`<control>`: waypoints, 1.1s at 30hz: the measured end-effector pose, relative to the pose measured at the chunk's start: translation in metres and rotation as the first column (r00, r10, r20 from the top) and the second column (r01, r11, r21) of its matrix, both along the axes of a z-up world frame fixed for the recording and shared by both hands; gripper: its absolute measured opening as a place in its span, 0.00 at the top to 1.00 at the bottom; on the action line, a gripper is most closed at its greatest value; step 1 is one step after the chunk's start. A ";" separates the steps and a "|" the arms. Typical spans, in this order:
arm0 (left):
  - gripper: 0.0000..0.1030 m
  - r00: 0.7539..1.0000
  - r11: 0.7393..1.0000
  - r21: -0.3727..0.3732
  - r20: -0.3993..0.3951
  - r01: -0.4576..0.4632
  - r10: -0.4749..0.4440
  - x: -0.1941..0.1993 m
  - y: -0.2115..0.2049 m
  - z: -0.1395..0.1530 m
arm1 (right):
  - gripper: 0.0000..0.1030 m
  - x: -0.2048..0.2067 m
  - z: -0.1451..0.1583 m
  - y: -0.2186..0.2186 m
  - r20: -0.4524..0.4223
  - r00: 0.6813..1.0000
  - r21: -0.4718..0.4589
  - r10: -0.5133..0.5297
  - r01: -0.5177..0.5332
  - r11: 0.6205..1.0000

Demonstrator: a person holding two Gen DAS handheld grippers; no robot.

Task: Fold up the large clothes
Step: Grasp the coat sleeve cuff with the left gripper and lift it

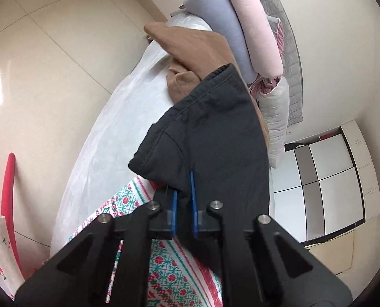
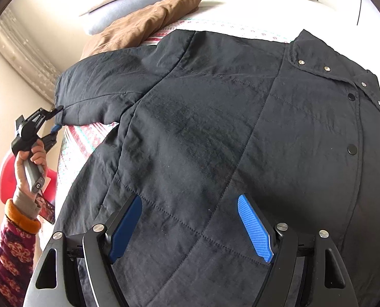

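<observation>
The dark quilted jacket [image 2: 215, 138] lay spread front-up over the patterned bedsheet [image 2: 74, 140] on the bed, its snap placket running down the right side of the right wrist view and one sleeve [image 2: 92, 89] stretched out toward the bed's left edge. At the cuff end of that sleeve, your left gripper [image 1: 184, 199] had its blue pads [image 1: 193, 199] drawn close together on a fold of the dark fabric, so it was pinching the sleeve. Your left hand [image 2: 32, 161] gripped the handle just off the bed's edge, with a patterned sleeve and orange cuff behind it. Your right gripper [image 2: 190, 227] hung over the lower body of the jacket with its jaws wide apart and nothing held; whether its fingers [image 2: 254, 227] touched the cloth is not clear. Beyond the jacket a brown garment [image 2: 144, 25] lay bunched, with a lilac pillow [image 1: 220, 25] and a pink pillow [image 1: 254, 25] stacked beside it.
</observation>
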State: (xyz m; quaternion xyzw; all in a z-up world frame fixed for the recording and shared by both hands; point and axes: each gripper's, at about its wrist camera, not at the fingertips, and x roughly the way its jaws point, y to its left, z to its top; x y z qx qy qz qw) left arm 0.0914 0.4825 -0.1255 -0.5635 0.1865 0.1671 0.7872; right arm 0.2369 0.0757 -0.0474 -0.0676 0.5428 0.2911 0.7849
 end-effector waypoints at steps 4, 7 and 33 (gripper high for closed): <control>0.93 0.995 0.981 0.196 0.096 -0.006 -0.013 0.000 -0.015 0.069 | 0.24 0.007 0.003 -0.001 0.032 0.999 0.045 -0.030 0.028 0.999; 0.93 0.981 0.947 0.320 0.174 0.022 -0.082 0.008 -0.035 0.127 | 0.47 0.021 0.014 0.008 0.091 0.995 0.092 -0.042 0.034 0.995; 0.93 0.572 0.521 0.564 0.103 0.640 -0.814 0.093 -0.393 0.226 | 0.43 0.073 0.028 -0.134 -0.165 0.933 0.446 -0.320 0.360 0.819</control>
